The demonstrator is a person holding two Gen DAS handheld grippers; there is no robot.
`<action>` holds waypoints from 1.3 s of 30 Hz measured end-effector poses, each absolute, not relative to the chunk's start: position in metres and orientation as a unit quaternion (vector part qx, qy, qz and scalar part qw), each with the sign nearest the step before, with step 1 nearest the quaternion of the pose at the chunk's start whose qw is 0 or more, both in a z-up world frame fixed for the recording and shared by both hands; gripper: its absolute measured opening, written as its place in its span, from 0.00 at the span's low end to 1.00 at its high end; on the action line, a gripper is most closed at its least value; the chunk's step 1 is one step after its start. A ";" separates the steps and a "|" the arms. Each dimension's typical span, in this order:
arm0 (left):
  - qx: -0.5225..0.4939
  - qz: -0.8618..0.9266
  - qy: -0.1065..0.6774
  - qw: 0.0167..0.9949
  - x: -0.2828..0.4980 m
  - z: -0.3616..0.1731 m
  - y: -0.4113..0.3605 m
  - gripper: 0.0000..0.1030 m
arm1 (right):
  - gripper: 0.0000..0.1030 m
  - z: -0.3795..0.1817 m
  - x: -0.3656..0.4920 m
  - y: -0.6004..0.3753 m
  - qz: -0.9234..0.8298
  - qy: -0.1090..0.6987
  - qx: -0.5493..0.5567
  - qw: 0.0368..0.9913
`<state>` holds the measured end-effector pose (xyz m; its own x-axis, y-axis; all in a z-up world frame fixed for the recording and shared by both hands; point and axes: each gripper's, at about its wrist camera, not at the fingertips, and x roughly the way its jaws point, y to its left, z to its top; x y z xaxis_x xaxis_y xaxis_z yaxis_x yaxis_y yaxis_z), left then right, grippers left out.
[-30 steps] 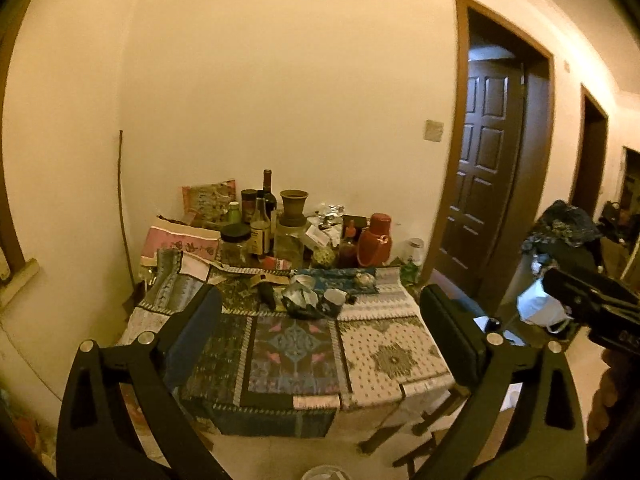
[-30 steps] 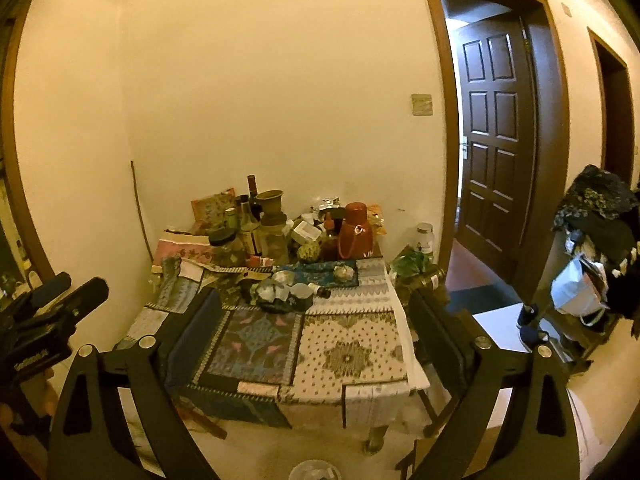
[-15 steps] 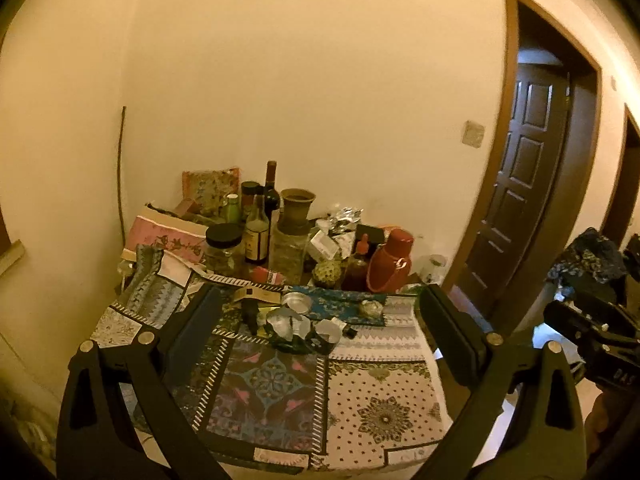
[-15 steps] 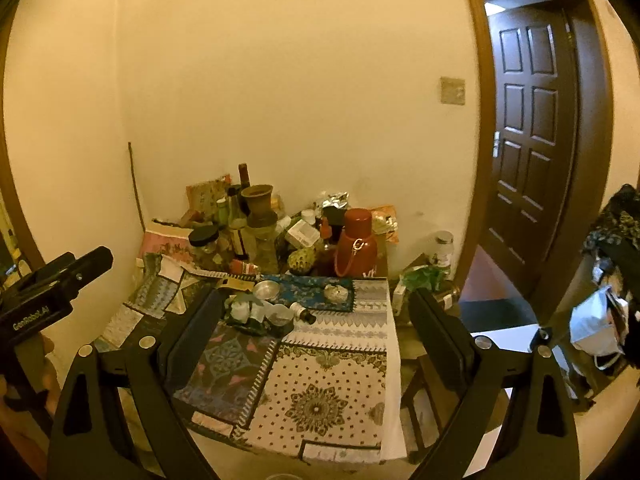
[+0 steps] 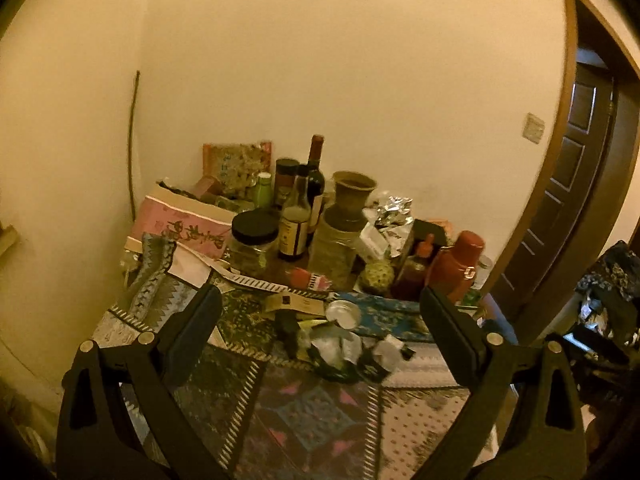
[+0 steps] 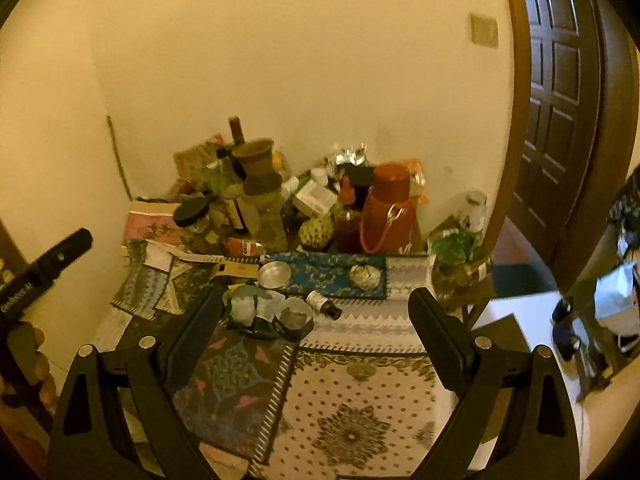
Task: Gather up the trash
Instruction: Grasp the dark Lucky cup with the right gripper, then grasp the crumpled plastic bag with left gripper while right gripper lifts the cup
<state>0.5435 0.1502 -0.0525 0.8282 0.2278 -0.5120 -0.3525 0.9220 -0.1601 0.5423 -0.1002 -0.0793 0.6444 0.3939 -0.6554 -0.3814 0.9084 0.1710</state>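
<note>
A small pile of trash [image 5: 344, 350] lies mid-table on the patterned cloth: crumpled plastic cups, a dark wrapper and a small tipped bottle [image 6: 324, 304]. The pile also shows in the right wrist view [image 6: 266, 312]. A round foil lid [image 6: 274, 274] and a paper strip [image 5: 298, 302] lie just behind it. My left gripper [image 5: 320, 308] is open and empty, above the near part of the table, short of the pile. My right gripper [image 6: 316, 304] is open and empty, to the right of the left one, at about the same distance.
The back of the table [image 6: 360, 400] holds a red thermos [image 6: 386, 212], a wine bottle [image 5: 316, 184], jars, a clay vase [image 5: 352, 196], a pink box [image 5: 180, 226] and foil. A dark door [image 6: 560, 100] stands right. A side stand with a plant [image 6: 460, 256] is beside the table.
Both grippers have moved forward toward the table and tilted down; the table and trash pile now fill more of each view. Both stayed open.
</note>
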 end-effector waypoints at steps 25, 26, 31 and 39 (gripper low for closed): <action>-0.185 0.048 0.449 0.873 0.679 -0.237 0.240 0.68 | 0.60 -0.288 0.670 -0.003 0.109 0.601 0.115 0.783; -0.189 0.040 0.456 0.869 0.680 -0.241 0.236 0.68 | 0.60 -0.286 0.668 -0.004 0.113 0.596 0.109 0.787; -0.218 -0.012 0.489 0.845 0.689 -0.263 0.212 0.68 | 0.58 -0.270 0.652 -0.029 0.115 0.581 0.099 0.799; -0.272 -0.053 0.534 0.799 0.708 -0.308 0.182 0.57 | 0.56 -0.247 0.628 -0.070 0.095 0.566 0.086 0.814</action>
<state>0.7077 0.1825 -0.3082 0.4250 -0.3747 -0.8240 -0.2051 0.8468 -0.4908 0.6282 -0.0702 -0.2474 0.3401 0.2520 -0.9060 -0.0577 0.9672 0.2474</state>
